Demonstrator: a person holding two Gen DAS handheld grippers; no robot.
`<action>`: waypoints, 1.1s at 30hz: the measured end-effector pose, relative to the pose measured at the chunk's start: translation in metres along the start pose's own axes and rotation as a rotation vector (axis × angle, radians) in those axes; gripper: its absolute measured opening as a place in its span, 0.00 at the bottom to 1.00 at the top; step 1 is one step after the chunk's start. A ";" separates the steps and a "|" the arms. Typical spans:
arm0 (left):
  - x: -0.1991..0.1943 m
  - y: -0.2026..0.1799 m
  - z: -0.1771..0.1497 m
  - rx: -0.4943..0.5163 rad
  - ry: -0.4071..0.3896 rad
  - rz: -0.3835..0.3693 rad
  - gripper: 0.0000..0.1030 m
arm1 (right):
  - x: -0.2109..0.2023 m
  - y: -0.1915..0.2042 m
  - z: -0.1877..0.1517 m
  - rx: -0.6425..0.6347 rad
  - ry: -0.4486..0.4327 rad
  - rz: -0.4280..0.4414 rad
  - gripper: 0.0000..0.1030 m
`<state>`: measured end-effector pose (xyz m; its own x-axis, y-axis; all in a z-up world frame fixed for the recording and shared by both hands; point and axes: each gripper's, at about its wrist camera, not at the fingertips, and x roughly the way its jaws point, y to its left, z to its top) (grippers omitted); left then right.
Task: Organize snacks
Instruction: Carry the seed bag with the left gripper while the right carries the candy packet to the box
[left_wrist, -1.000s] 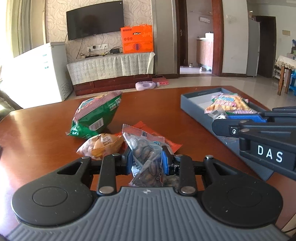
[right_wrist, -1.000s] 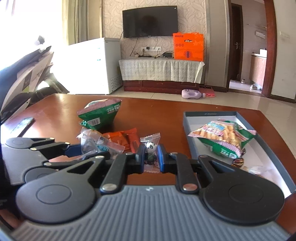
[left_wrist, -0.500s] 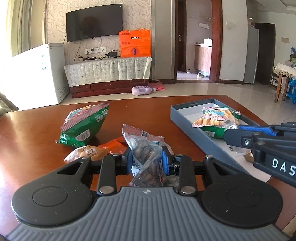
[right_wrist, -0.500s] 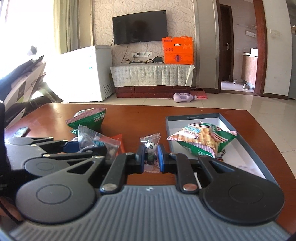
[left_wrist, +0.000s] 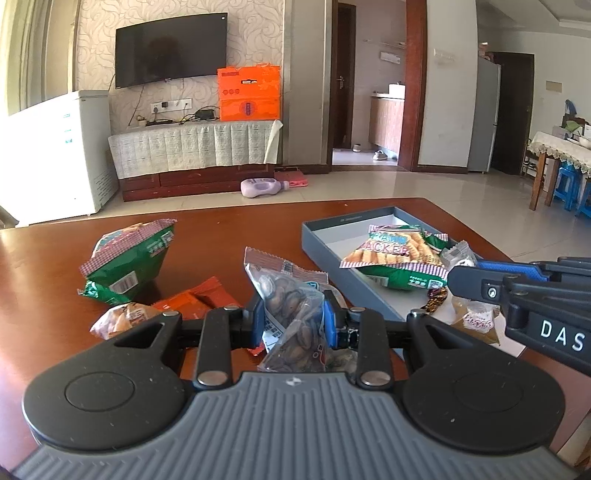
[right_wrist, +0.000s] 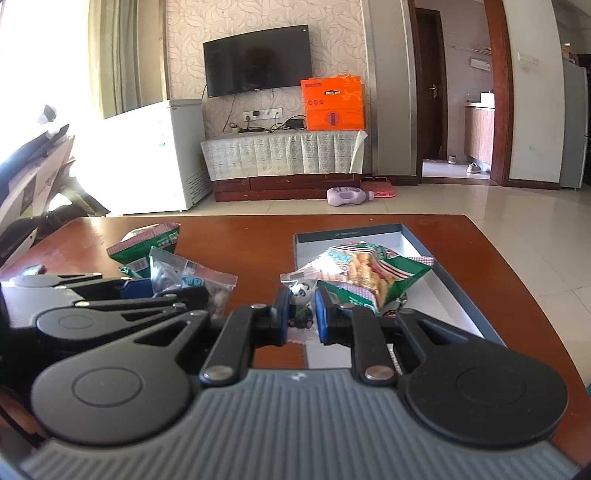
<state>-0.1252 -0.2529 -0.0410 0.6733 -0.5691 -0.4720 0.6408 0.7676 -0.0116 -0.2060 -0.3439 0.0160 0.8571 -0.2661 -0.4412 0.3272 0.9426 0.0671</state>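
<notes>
Reddish-brown wooden tabletop (left_wrist: 221, 236) carries loose snacks beside an open grey rectangular box (left_wrist: 325, 236). My left gripper (left_wrist: 293, 321) clamps a clear packet of dark seeds (left_wrist: 291, 306); my right gripper (right_wrist: 301, 312) pinches a small clear panda-candy sachet (right_wrist: 300, 295). I judge both in transit; next, lower and release inside the box.

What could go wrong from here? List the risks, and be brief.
1. The left gripper pinches the clear bag of nuts by its middle, with the rest hanging loose; it may slip or snag.
2. The right gripper holds only a small panda packet; a thin hold could let it drop short of the grey box.
3. The green cracker bag already fills much of the box, so new packets may slide off it.
</notes>
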 end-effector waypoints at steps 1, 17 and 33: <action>0.000 -0.003 0.001 0.003 -0.003 -0.003 0.34 | -0.001 -0.001 0.000 0.002 -0.001 -0.002 0.17; 0.011 -0.035 0.019 0.020 -0.030 -0.106 0.35 | -0.009 -0.035 -0.002 0.082 -0.023 -0.069 0.18; 0.060 -0.067 0.030 0.038 -0.010 -0.205 0.35 | -0.013 -0.054 -0.006 0.110 -0.015 -0.089 0.17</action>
<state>-0.1171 -0.3475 -0.0426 0.5307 -0.7158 -0.4539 0.7782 0.6236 -0.0736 -0.2368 -0.3906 0.0130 0.8282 -0.3517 -0.4363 0.4433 0.8874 0.1263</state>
